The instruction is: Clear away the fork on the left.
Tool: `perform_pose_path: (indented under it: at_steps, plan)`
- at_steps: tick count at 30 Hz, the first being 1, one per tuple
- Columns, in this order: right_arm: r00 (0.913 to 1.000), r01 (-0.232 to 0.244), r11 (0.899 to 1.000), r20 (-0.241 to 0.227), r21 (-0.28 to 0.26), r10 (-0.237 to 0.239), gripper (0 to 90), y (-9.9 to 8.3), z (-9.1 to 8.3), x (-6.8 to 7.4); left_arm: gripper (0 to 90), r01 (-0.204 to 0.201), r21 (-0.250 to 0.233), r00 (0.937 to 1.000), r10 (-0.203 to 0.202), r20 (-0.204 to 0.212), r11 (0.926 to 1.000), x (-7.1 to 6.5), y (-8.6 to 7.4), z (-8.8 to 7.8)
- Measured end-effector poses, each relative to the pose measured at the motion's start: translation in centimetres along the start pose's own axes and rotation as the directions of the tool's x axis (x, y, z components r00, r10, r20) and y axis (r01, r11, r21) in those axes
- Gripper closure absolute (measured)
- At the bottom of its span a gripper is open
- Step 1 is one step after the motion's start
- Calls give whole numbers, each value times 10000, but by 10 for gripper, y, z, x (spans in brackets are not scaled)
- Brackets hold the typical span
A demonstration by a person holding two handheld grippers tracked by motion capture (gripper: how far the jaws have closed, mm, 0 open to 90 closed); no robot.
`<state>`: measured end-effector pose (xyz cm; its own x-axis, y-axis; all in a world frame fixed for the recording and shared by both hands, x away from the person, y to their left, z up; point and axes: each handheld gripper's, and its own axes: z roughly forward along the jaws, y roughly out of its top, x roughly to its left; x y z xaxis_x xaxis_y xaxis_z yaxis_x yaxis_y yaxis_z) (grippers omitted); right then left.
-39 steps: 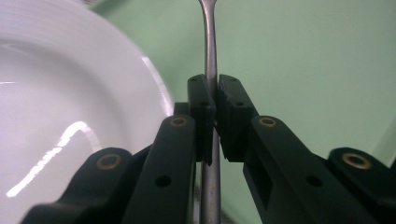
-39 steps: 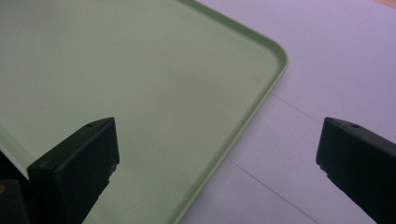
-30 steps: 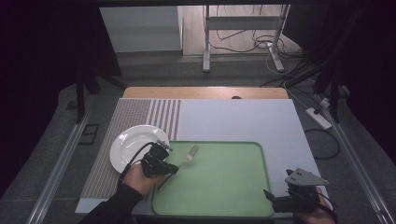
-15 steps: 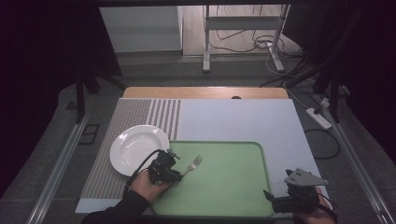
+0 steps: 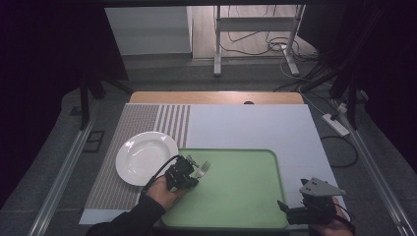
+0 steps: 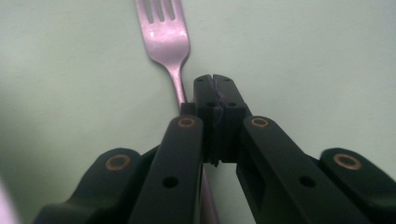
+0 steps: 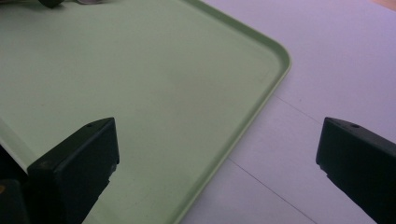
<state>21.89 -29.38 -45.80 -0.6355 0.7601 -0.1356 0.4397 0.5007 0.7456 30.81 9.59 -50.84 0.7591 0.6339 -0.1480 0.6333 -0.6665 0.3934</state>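
Note:
A metal fork point(image 5: 204, 167) lies at the left end of the green tray point(image 5: 246, 196), tines pointing away and to the right. My left gripper point(image 5: 192, 173) is low over its handle. In the left gripper view the jaws point(image 6: 215, 81) have just been closing and now meet with nothing between them. The fork point(image 6: 166, 37) runs along the left jaw and passes under it on the tray point(image 6: 303, 56). My right gripper point(image 5: 289, 210) rests at the tray's near right corner. In its own view the right gripper point(image 7: 217, 135) stands open over the tray's rim point(image 7: 261, 93).
A white plate point(image 5: 146, 157) sits on the striped placemat point(image 5: 147, 123) just left of the tray. The pale tabletop point(image 5: 255, 128) stretches behind and to the right. A dark floor with cables lies beyond the table's far edge.
My left hand and gripper have shifted right and slightly nearer, from beside the plate onto the tray's left end, with the fork staying at the jaw tips. The right gripper has not moved.

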Motion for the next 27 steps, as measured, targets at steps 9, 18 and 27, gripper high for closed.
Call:
perform_pose_path:
  at_steps: [9, 18, 27]
  plan:
    - [10000, 28, 10000, -5, -2, -28, 0, 0, 0, 0, 892, 445, -106, 9989, -446, -117, 9990, 18, -10, -6]
    - [10000, 60, 10000, -16, 0, -60, 0, 0, 0, 0, 891, 980, -183, 9951, -982, -93, 9950, 30, -20, -11]
    - [10000, 89, 10000, -5, -10, -89, 0, 0, 0, 1, 875, 1326, -206, 9907, -1331, -280, 9910, 39, -27, -16]
